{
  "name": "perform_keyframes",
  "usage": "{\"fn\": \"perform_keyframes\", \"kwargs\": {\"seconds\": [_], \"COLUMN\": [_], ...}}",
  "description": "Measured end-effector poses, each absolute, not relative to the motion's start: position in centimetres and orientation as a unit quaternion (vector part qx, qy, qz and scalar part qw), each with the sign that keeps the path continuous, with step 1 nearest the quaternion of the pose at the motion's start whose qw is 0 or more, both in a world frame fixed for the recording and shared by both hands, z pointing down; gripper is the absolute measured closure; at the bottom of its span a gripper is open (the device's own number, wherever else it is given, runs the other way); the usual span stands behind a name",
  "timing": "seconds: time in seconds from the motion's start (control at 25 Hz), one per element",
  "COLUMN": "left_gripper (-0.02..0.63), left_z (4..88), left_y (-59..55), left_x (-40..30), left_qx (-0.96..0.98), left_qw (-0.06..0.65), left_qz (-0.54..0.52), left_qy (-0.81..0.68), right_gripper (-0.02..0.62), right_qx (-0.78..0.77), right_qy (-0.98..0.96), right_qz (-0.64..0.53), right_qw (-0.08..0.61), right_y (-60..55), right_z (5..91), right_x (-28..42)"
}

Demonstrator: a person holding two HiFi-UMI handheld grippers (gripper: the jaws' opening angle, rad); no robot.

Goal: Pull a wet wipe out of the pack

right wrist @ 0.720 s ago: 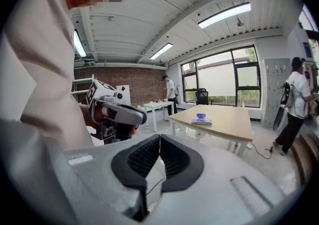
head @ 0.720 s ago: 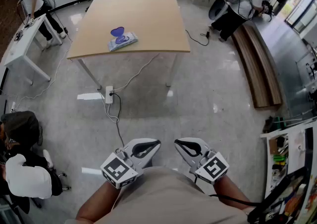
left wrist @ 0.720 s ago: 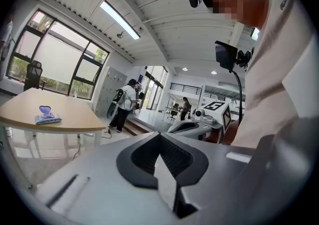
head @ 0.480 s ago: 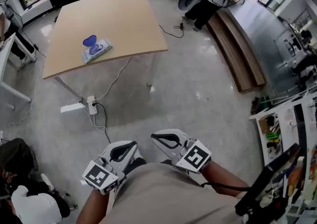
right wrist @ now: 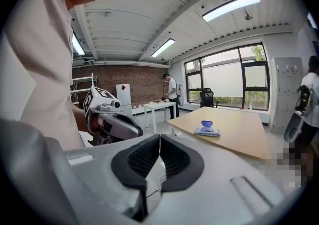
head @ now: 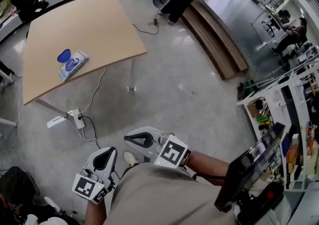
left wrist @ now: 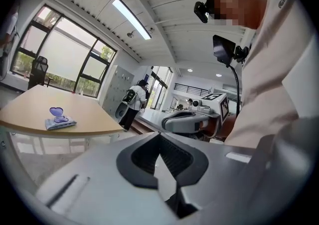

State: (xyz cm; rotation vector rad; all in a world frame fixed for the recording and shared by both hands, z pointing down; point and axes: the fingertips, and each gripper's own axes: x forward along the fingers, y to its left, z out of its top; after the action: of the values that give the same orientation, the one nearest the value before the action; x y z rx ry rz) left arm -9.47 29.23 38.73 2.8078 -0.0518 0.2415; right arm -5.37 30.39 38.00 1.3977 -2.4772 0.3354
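Pressing fingers together, left gripper (head: 111, 149) and right gripper (head: 126, 139) sit far from seemingly open pack (head: 73, 65).

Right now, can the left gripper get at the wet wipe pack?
Probably not: the left gripper is shut by the person's waist; the wet wipe pack lies on the table across the floor. Nothing blocks it, just distance.

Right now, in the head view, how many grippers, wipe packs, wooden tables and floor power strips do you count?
Grippers: 2, the left gripper and the right gripper, both shut and empty
Wipe pack: 1, lying on the table
Wooden table: 1
Power strip: 1, on the floor under the table's edge
Total: 5
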Motion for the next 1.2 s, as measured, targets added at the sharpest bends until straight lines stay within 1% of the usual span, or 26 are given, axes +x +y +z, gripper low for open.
{"fn": "perform_keyframes", "kwargs": {"seconds": [0.2, 0.36, 0.56, 0.84, 1.0, 1.2], "left_gripper": [0.604, 0.604, 0.604, 0.604, 0.604, 0.604], "left_z": [40.4, 38.4, 36.2, 35.9, 37.2, 38.9], "left_y": [26.5, 22.2, 19.9, 12.2, 8.3, 2.5], "left_x": [-7.7, -5.6, 1.1, 6.2, 7.3, 6.5], "left_qx": [0.981, 0.980, 0.981, 0.981, 0.977, 0.970], "left_qw": [0.169, 0.165, 0.154, 0.124, 0.123, 0.135], "left_qz": [0.089, 0.095, 0.095, 0.106, 0.114, 0.119], "left_qy": [-0.027, -0.056, -0.067, -0.101, -0.132, -0.161], "right_gripper": [0.591, 0.591, 0.583, 0.583, 0.583, 0.583], "right_qx": [0.467, 0.443, 0.439, 0.435, 0.416, 0.402], "right_qy": [-0.864, -0.880, -0.885, -0.889, -0.895, -0.897], "right_qz": [0.118, 0.110, 0.088, 0.086, 0.098, 0.121], "right_qw": [0.145, 0.132, 0.124, 0.113, 0.127, 0.138], "right_y": [27.3, 22.6, 19.7, 11.7, 9.0, 4.4], "right_z": [39.7, 37.8, 35.9, 36.8, 39.3, 41.8], "right_x": [-3.5, -1.5, 5.6, 12.2, 13.8, 14.0]}}
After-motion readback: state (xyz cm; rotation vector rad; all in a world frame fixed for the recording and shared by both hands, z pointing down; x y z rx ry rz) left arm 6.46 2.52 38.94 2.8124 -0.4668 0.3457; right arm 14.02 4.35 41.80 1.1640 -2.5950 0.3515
